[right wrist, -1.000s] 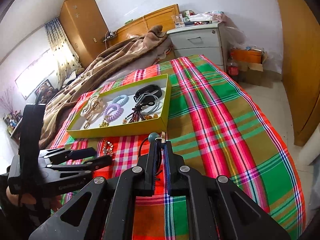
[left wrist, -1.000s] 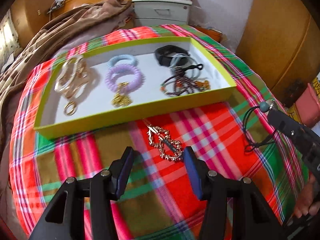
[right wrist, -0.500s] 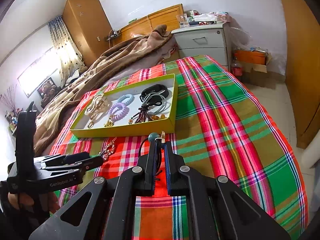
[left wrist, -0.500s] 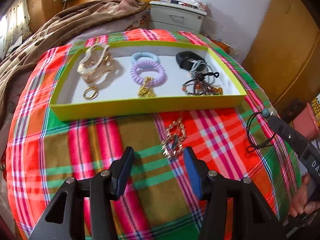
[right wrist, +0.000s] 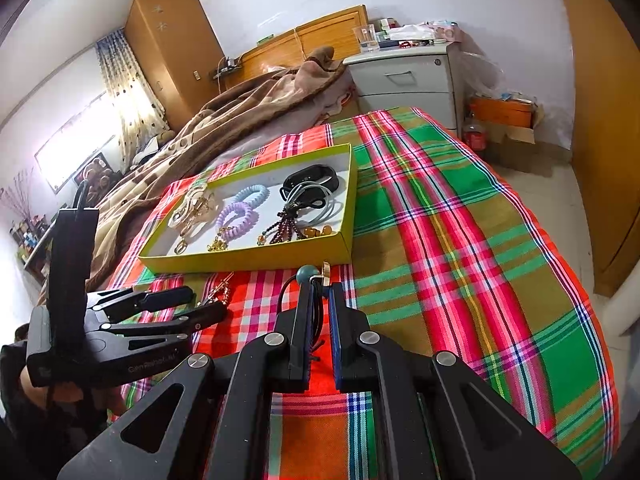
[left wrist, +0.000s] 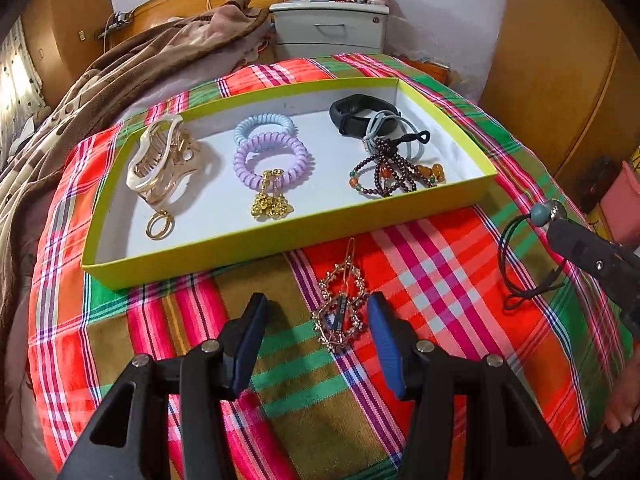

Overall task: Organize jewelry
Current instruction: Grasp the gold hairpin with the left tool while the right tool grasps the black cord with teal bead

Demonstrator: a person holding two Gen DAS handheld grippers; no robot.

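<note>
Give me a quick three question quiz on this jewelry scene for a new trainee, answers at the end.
1. True or false: the gold hair clip already lies inside the tray.
2. Which gripper is shut on the black hair tie: A left, B right?
3. Fill in: the left gripper is ____ around the clip on the blanket.

Key: 1 false, it lies outside the near wall; 2 B, the right gripper; 3 open.

Bright daylight from blown-out window (right wrist: 76, 152), fisheye-warped dark corners.
</note>
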